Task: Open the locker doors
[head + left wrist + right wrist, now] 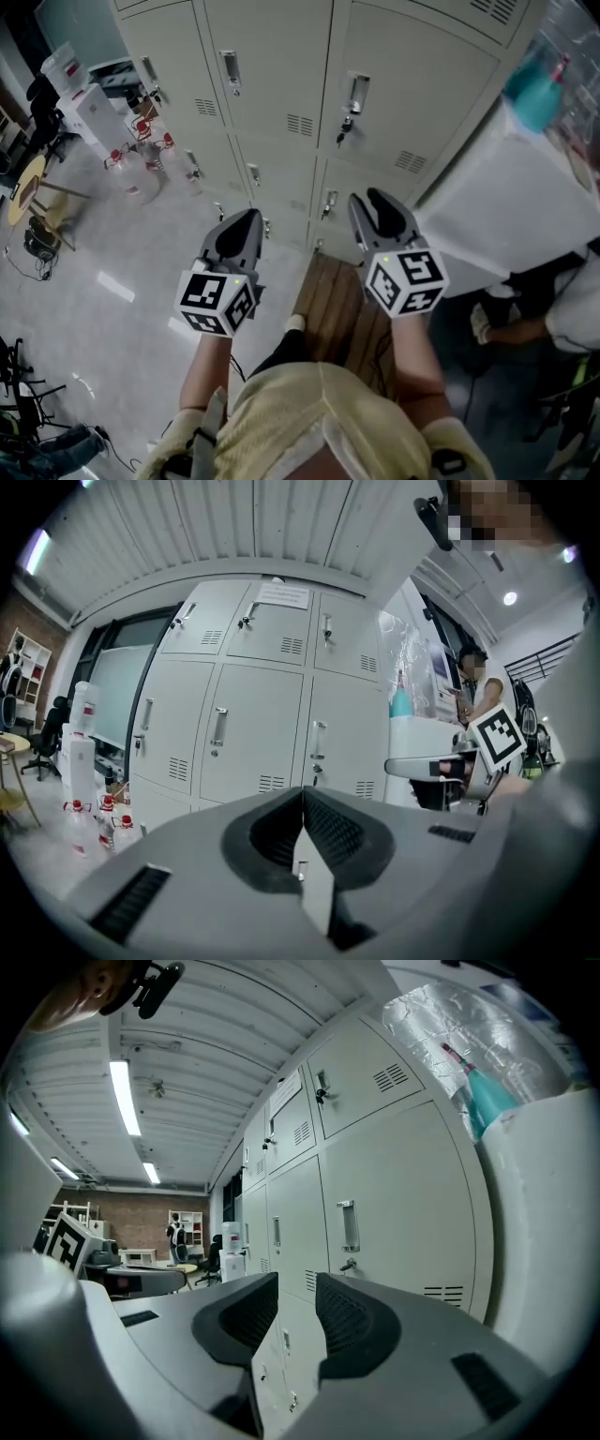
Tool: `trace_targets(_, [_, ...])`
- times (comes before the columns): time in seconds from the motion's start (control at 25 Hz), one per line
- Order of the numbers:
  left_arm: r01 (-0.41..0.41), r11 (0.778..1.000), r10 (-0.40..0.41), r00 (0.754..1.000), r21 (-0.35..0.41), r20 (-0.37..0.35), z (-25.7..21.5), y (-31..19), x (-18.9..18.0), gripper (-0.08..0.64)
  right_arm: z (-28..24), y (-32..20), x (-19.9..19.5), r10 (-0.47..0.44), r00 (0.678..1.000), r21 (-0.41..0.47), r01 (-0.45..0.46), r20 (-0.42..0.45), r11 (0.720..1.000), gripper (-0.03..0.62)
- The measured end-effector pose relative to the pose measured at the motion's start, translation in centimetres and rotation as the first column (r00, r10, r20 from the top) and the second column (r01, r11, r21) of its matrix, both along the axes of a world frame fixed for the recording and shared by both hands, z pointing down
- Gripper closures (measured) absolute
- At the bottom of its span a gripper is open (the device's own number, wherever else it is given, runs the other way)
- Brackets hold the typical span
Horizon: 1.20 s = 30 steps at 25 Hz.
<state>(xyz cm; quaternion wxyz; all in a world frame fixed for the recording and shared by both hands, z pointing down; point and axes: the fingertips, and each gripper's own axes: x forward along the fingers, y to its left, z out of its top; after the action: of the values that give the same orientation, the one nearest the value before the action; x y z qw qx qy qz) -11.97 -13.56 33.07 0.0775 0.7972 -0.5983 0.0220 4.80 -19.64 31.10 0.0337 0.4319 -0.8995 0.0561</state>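
Both claws are up in front of the bank of pale grey metal lockers [281,56], and neither is touching it. Every door in view sits flush and closed.

The left claw [246,221] is held level, short of the lockers and pointing at their lower tier. In its own view the left claw [302,797] has its ribbed pads pressed tip to tip, with nothing between them.

The right claw [371,201] sits alongside, short of the lockers too, aimed near the door with the upright metal handle [356,92], which has a small key [345,124] under it. Seen along its own length, the right claw [296,1286] has its pads parted. Only the locker fronts show through the gap, so it holds nothing.

At the foot of the lockers lies a brown wooden plank panel [330,309]. To the right of the lockers stands a big white boxy cabinet [506,206], and a teal spray bottle [539,89] stands on it. Left of the lockers are a white water dispenser [82,105] and clear red-capped bottles [141,161] on the floor.
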Motion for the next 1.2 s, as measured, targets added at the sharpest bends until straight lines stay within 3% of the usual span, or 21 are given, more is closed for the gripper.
trace_targets(0.72, [-0.019,1.0,0.019,1.0,-0.015,0.005,0.0,-10.7,-4.2,0.557,-2.2,-14.6,-3.9,0.101,0.995,0.031,-0.102,0.013,0.994,0.488])
trace_targets(1.2, [-0.035,0.999,0.035,0.999,-0.02,-0.01,0.4,-15.2,-6.3,0.556,-2.5,-20.6,-5.0,0.211,0.977,0.061,-0.209,-0.022,0.976,0.488])
